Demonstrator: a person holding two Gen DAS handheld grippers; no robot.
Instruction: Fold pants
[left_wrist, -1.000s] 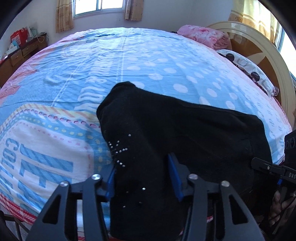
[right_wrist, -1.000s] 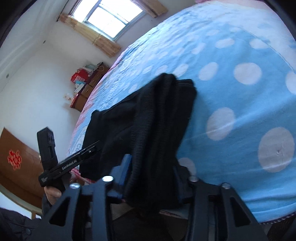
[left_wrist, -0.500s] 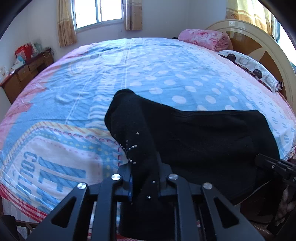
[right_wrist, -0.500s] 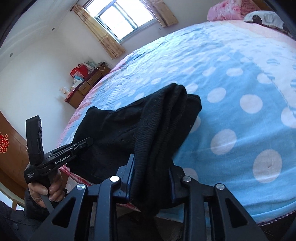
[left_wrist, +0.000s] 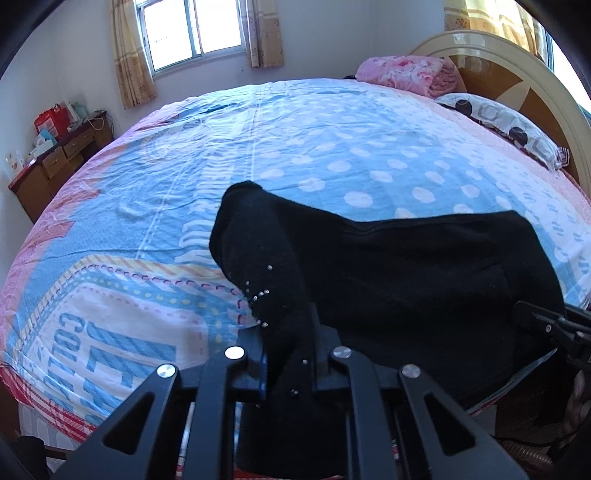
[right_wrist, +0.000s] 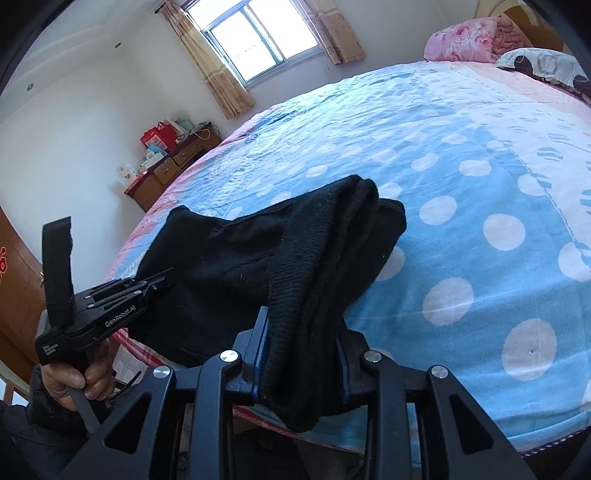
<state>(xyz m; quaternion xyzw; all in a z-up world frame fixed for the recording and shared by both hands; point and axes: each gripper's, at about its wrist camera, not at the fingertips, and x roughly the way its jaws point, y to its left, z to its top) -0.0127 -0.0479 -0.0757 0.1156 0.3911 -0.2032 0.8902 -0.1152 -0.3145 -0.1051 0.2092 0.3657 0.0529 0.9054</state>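
The black pants (left_wrist: 406, 280) lie along the near edge of the bed (left_wrist: 295, 147), their long axis running crosswise in front of the person, with one end in each tool. The left hand-held gripper (left_wrist: 290, 363) is clamped tight on the end set with small metal studs, which rises toward 11 o'clock in its view. The right hand-held gripper (right_wrist: 301, 363) has pinched a thick ribbed bunch at the other end, which runs up toward 1 o'clock in its own view, so its jaws stand a little wider. Seen from the right wrist, the left tool sits out at 9 o'clock. Neither hand looks nearer; the open bedspread lies ahead at 12 o'clock, where a fold would likely have to travel.
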